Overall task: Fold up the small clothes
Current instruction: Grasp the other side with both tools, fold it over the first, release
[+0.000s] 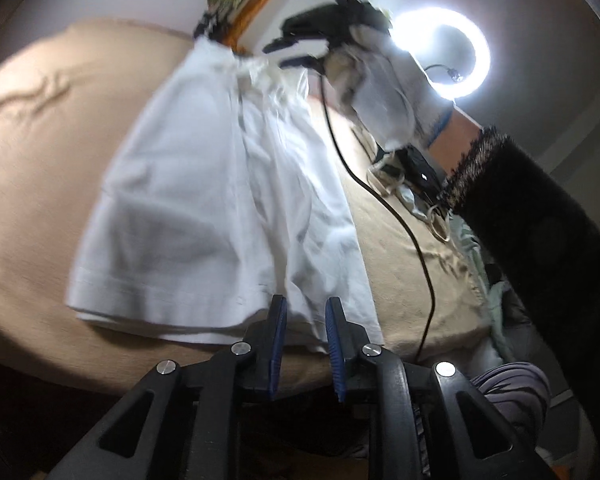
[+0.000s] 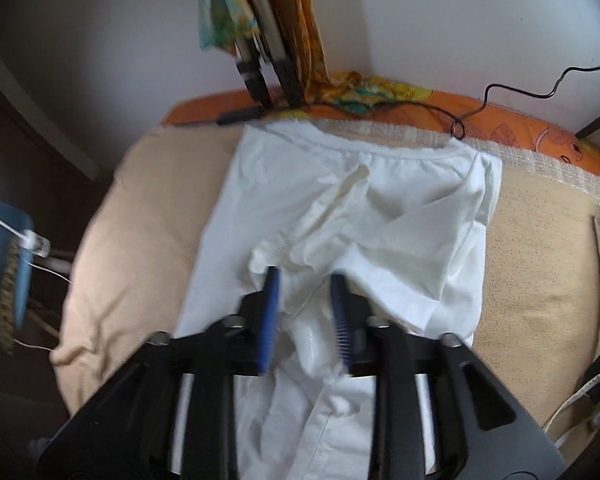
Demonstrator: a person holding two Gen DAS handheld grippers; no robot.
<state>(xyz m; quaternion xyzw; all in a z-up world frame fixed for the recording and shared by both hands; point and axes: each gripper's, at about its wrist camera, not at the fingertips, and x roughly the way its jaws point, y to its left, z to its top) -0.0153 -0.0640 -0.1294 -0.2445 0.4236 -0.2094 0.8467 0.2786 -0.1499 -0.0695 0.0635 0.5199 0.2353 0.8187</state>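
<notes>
A white garment [image 1: 204, 208] lies spread on a beige blanket [image 1: 40, 160], one side folded over its middle. In the left wrist view my left gripper [image 1: 306, 304] hovers over the near hem corner. Its jaws stand a little apart and the blue pads do not press on the cloth. My right gripper [image 1: 296, 52] shows at the far end of the garment, held by a hand. In the right wrist view my right gripper [image 2: 305, 276] is open above the bunched fold of the white garment [image 2: 340, 208], with cloth below the gap and nothing pinched.
A lit ring light [image 1: 444, 52] glares at the back right. A black cable [image 1: 380, 196] runs across the blanket beside the garment. A dark fuzzy sleeve [image 1: 520, 216] crosses the right side. An orange patterned cushion edge [image 2: 520, 128] borders the far side, and a blue object [image 2: 4, 260] stands to the left.
</notes>
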